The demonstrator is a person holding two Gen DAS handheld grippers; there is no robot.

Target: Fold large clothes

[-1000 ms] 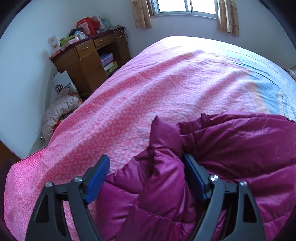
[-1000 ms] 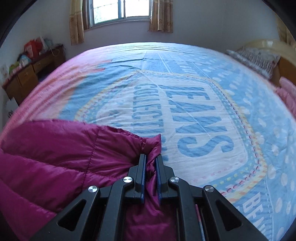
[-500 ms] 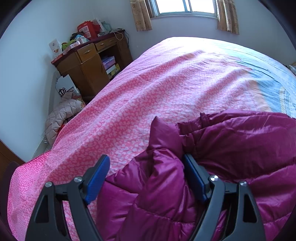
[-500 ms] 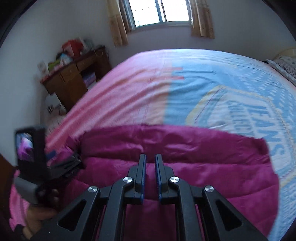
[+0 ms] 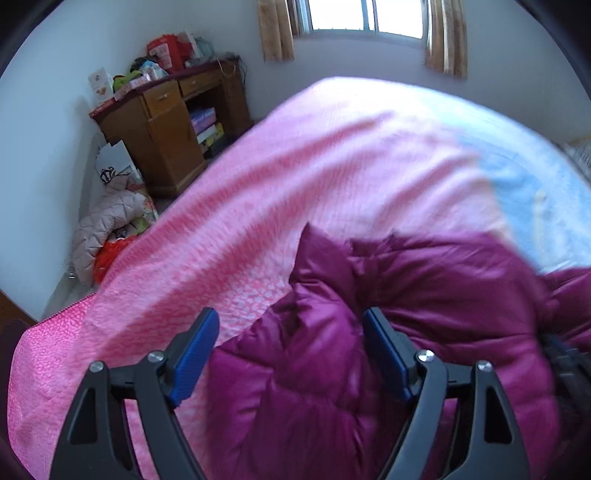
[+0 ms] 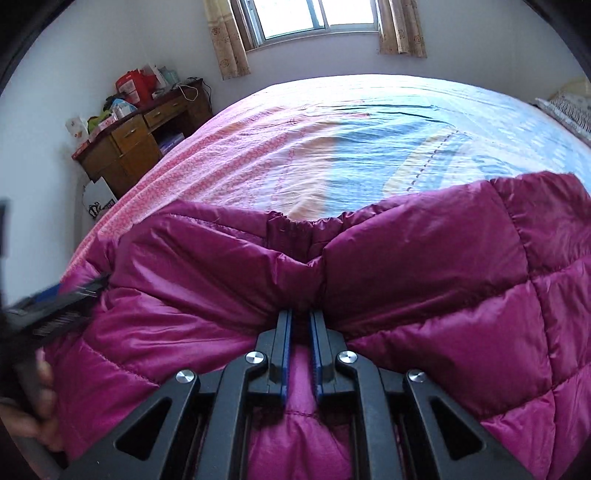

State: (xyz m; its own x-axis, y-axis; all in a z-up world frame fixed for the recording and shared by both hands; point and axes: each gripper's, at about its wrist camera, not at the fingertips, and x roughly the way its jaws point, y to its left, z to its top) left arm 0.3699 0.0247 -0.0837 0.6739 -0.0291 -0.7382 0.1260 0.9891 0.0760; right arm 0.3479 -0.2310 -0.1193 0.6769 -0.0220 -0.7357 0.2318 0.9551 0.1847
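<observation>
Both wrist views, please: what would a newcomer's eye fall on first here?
The magenta puffer jacket fills the foreground of both views, bunched on the bed, whose cover runs from pink at left to blue at right. The right gripper is shut on a pinch of it, while the left gripper stands wide around a puffy fold. Beyond, a cluttered wooden desk sits in the left corner, below a bright window.

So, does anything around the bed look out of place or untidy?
Yes. A pale quilted jacket lies crumpled on the floor beside the wooden desk, with something red-orange under it. The desk's top is also cluttered with boxes and bags. Nothing looks spilled or broken.
</observation>
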